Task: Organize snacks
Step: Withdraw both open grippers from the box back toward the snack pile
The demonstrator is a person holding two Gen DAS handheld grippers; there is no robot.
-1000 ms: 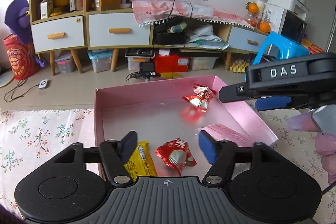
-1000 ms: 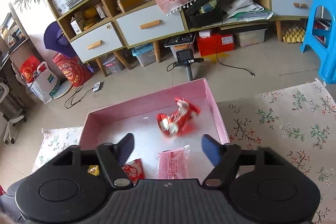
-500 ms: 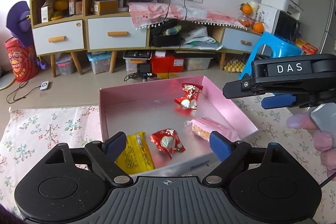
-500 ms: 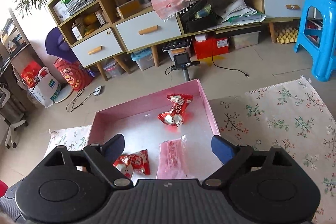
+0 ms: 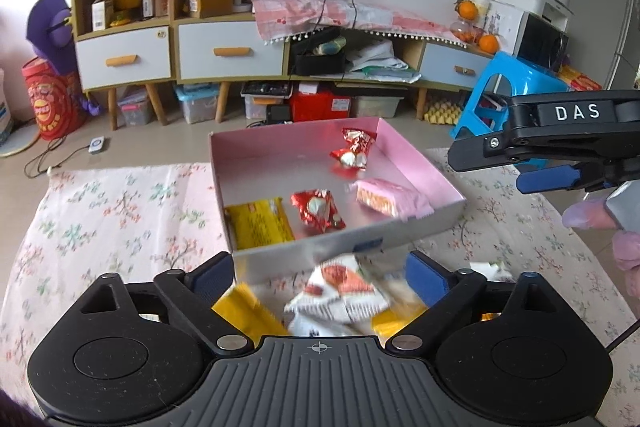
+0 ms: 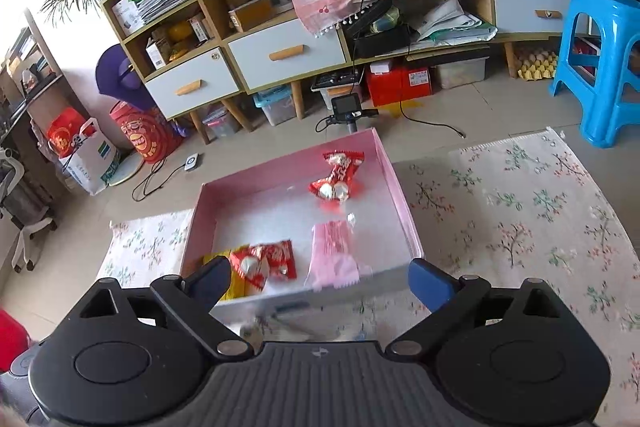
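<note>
My left gripper [image 5: 318, 277] hangs empty, its jaws opening, with blurred loose snacks [image 5: 340, 291] on the flowered bench cloth just beneath it. Ahead sits the pink box [image 5: 416, 163] holding a yellow bar [image 5: 260, 225], red packets [image 5: 318, 207] and a pink wafer pack [image 5: 390, 197]. My right gripper [image 6: 320, 281] is empty too, jaws opening, the box's near wall right under it. I reckon a low dive could clip that wall and shove the box

Just ahead of my left tool I saw glossy foil wrappers [image 5: 318, 209] in a smooth, matt pink card box [image 5: 416, 163], which sat on soft floral cloth [image 5: 120, 211].
</note>
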